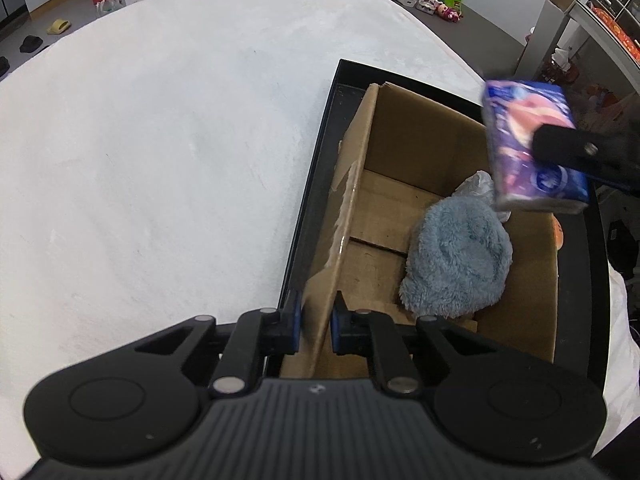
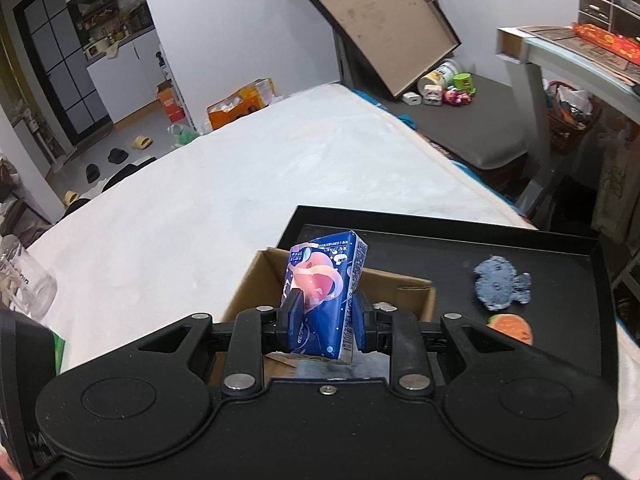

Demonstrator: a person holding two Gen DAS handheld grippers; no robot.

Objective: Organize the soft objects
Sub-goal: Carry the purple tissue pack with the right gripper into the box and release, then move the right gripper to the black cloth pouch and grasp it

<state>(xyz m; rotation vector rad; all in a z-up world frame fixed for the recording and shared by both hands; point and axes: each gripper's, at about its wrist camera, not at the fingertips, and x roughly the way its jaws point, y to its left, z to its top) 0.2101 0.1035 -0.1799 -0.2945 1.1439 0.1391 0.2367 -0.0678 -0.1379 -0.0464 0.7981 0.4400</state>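
Left wrist view, left to right: white bed fills the left half; a black tray sits on it holding an open cardboard box. Left gripper jaws clamped on the box's near-left wall, one pad outside, one inside. In the box: fluffy blue cloth on the floor of it, something crumpled and white just behind, partly hidden. Upper right, blue tissue pack held over the box's right side, motion-blurred, with one right gripper finger across its face.

Right wrist view, left to right: clear glass jar at the far left edge, bed beyond. Right gripper jaws clamped on the tissue pack, pack roughly upright, slightly tilted, above the box. On the tray right of the box: a flat blue-grey fish-shaped piece and, nearer, an orange round piece, partly hidden by the gripper body. The two lie near each other, not touching.
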